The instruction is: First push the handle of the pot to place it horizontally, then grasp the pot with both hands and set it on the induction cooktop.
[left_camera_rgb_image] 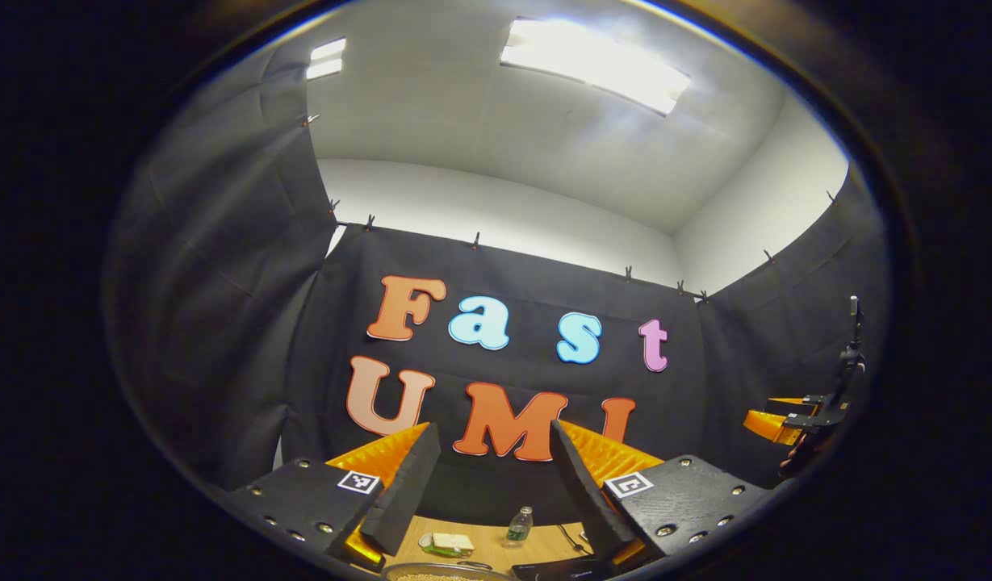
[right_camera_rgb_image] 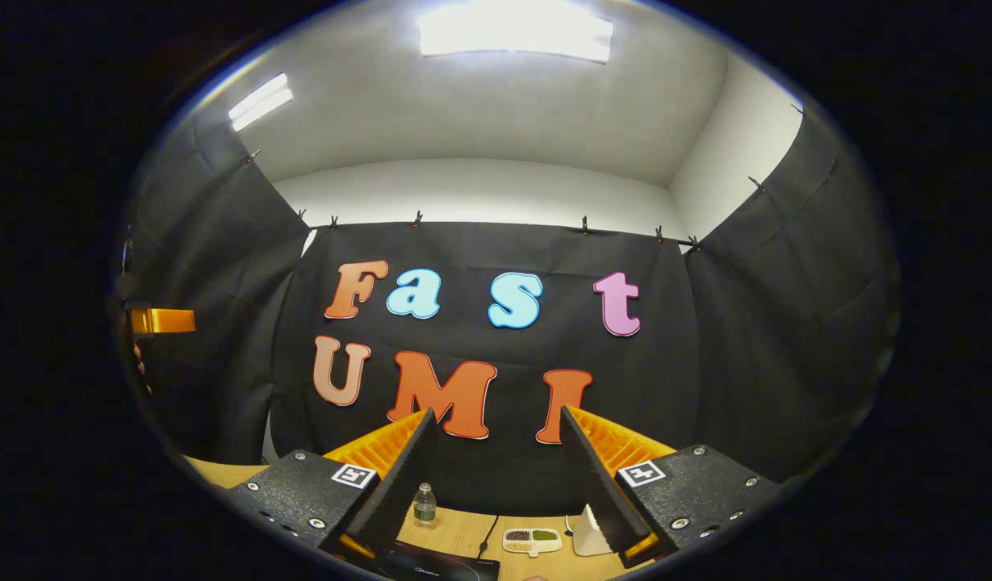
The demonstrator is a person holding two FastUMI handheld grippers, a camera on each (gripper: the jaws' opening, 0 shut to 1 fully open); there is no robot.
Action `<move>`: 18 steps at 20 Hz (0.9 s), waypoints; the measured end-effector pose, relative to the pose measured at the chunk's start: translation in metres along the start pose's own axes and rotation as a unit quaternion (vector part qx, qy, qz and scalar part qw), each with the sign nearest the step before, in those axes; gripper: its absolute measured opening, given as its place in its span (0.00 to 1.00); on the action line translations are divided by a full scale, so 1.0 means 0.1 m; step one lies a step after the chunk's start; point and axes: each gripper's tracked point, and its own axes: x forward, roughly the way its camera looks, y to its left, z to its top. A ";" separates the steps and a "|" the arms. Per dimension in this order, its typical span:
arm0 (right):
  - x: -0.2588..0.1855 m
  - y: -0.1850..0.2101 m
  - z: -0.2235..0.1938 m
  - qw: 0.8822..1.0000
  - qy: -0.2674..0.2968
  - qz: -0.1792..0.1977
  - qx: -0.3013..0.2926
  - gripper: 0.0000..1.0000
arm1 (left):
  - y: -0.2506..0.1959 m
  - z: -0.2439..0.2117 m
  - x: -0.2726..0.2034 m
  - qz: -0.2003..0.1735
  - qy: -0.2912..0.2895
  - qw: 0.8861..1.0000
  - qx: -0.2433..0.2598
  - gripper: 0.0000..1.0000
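I hold both claws high, aimed at the booth wall, to start clear above the table (right_camera_rgb_image: 463,528). The induction cooktop (right_camera_rgb_image: 443,565) lies below my right gripper (right_camera_rgb_image: 496,456); the pot (left_camera_rgb_image: 443,573) rim peeks under my left gripper (left_camera_rgb_image: 496,464). Both are spread, empty, handle unpushed.

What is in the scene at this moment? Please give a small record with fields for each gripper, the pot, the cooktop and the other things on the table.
left gripper: open, raised, holds nothing
right gripper: open, raised, holds nothing
pot: only its rim at the bottom edge of the left gripper view; handle not visible
cooktop: dark slab on the table, bare where visible
table: wooden
water bottle: upright, near the back wall
divided dish: right of the cooktop's cable
task state: pot not yet grasped
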 end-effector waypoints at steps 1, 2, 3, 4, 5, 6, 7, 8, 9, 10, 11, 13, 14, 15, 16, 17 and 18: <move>0.00 0.00 -0.02 1.000 0.002 0.002 -0.001 0.94 | 0.02 -0.07 0.02 0.003 0.009 1.000 0.005 0.86; 0.00 0.00 -0.04 1.000 0.005 0.002 -0.002 0.94 | -0.01 -0.16 0.03 -0.002 0.020 1.000 0.005 0.84; 0.01 0.00 -0.08 1.000 0.009 0.003 -0.004 0.94 | -0.07 -0.24 0.03 -0.013 0.032 0.999 0.004 0.80; 0.03 0.01 -0.13 1.000 0.011 0.004 -0.006 0.94 | -0.13 -0.32 0.04 -0.024 0.043 0.999 0.002 0.76; 0.03 0.02 -0.18 1.000 0.012 0.004 -0.008 0.94 | -0.20 -0.40 0.05 -0.036 0.054 0.998 0.003 0.60; 0.04 0.04 -0.22 1.000 0.013 0.004 -0.009 0.94 | -0.22 -0.50 0.05 -0.040 0.067 0.997 0.010 0.50; 0.05 0.04 -0.25 1.000 0.014 0.003 -0.010 0.94 | -0.21 -0.59 0.05 -0.037 0.078 0.996 0.024 0.35; 0.06 0.04 -0.27 1.000 0.014 0.005 -0.011 0.94 | -0.19 -0.67 0.06 -0.034 0.086 0.995 0.036 0.30; 0.06 0.05 -0.31 1.000 0.015 0.005 -0.011 0.94 | -0.19 -0.79 0.06 -0.033 0.099 0.994 0.044 0.23; 0.06 0.05 -0.36 1.000 0.016 0.005 -0.012 0.94 | -0.21 -0.92 0.04 -0.032 0.115 0.992 0.049 0.17; 0.05 0.05 -0.42 1.000 0.018 0.006 -0.014 0.94 | -0.21 -1.06 0.02 -0.031 0.134 0.989 0.051 0.09; 0.03 0.05 -0.52 1.000 0.018 0.005 -0.020 0.94 | -0.21 -1.37 -0.04 -0.036 0.177 0.982 0.050 0.05; 0.03 0.03 -0.57 1.000 0.019 0.002 -0.025 0.94 | -0.20 -1.54 -0.08 -0.037 0.200 0.978 0.049 0.05; 0.02 0.03 -0.62 0.999 0.021 0.000 -0.028 0.94 | -0.18 -1.69 -0.12 -0.037 0.223 0.973 0.046 0.03; 0.01 0.04 -0.66 0.999 0.021 0.000 -0.030 0.94 | -0.18 -1.86 -0.17 -0.041 0.250 0.967 0.041 0.03; 0.00 0.05 -0.70 0.999 0.021 0.001 -0.031 0.94 | -0.17 -2.04 -0.24 -0.041 0.276 0.960 0.035 0.03; 0.00 0.06 -0.75 0.999 0.022 0.001 -0.033 0.94 | -0.19 -2.20 -0.32 -0.045 0.301 0.952 0.029 0.02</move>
